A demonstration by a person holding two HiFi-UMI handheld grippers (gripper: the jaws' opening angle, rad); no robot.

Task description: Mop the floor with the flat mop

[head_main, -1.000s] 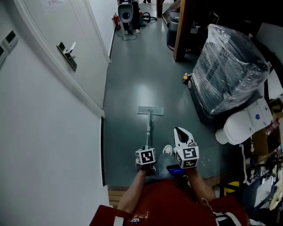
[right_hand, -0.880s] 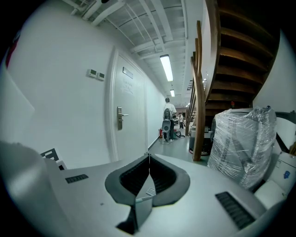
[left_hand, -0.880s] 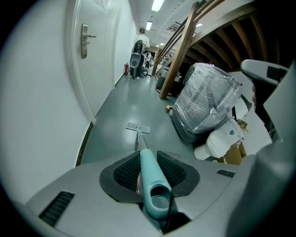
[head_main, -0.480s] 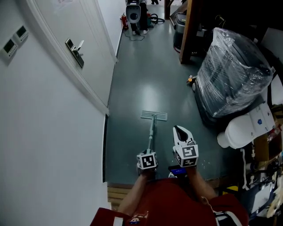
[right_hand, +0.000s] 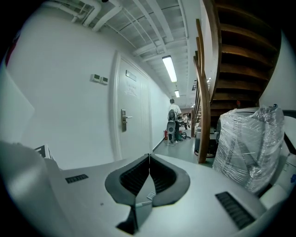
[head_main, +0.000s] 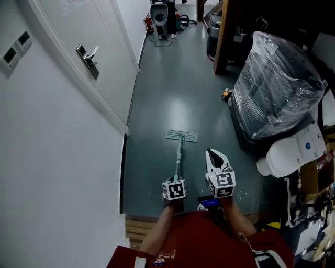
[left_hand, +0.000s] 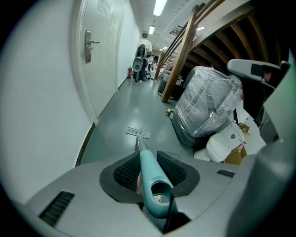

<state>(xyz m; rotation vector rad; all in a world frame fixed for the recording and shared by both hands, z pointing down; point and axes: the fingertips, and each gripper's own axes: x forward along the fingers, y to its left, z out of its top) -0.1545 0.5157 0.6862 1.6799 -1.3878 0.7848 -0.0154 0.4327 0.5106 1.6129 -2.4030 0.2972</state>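
Note:
A flat mop lies with its grey head (head_main: 182,136) flat on the dark green floor (head_main: 172,89), its teal handle (head_main: 178,161) running back toward me. My left gripper (head_main: 174,184) is shut on the handle's end; in the left gripper view the handle (left_hand: 149,171) sits clamped between the dark pads, and the mop head (left_hand: 138,133) shows far ahead. My right gripper (head_main: 215,158) hovers just right of the handle, raised and level. Its jaws are shut with nothing between them (right_hand: 149,163).
A white wall and door (head_main: 99,57) run along the left. A plastic-wrapped bundle (head_main: 275,86) and a white container (head_main: 285,154) crowd the right. A wooden post (head_main: 222,36) stands ahead. A machine (head_main: 158,15) and a person (left_hand: 144,46) are down the corridor. A wooden step (head_main: 137,226) lies below me.
The view shifted slightly forward and right along the corridor. The mop head has moved a little further from me on the floor; both grippers keep their hold and pose.

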